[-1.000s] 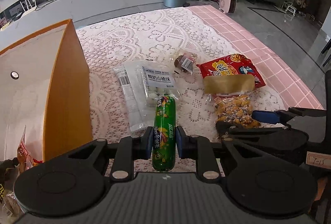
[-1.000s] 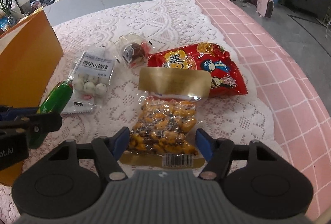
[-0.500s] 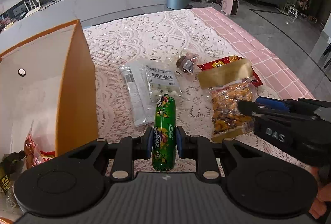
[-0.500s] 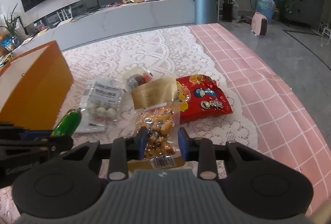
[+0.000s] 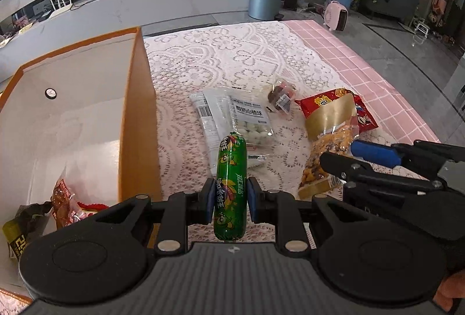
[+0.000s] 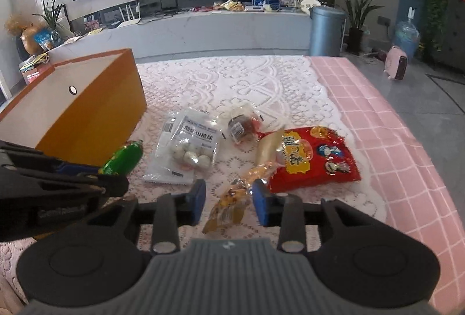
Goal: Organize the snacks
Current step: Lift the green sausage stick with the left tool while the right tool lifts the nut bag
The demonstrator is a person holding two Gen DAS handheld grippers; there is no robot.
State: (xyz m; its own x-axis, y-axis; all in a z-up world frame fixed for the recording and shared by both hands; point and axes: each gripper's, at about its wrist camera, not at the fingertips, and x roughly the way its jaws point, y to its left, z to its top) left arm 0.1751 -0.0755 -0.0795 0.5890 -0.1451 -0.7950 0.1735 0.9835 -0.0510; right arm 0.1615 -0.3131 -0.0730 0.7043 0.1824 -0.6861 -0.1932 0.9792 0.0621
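My left gripper (image 5: 229, 203) is shut on a green sausage stick (image 5: 231, 187), held above the table just right of the orange box (image 5: 136, 117); the stick also shows in the right wrist view (image 6: 123, 158). My right gripper (image 6: 229, 200) has its jaws apart around a clear bag of orange nut snacks with a gold top (image 6: 232, 201), which hangs on edge between them, lifted off the table. I cannot tell whether the pads touch the bag. The bag also shows in the left wrist view (image 5: 325, 146).
On the lace cloth lie a white pack of yoghurt balls (image 6: 193, 146), a small clear pack of dark sweets (image 6: 241, 124) and a red snack bag (image 6: 316, 158). The orange box holds several packets (image 5: 62, 201) at its near end. Pink checked cloth (image 6: 392, 140) lies to the right.
Both grippers have risen. The nut bag has left the table, turned on edge, and the right jaws stand wider than half a second ago. The left gripper still holds the sausage.
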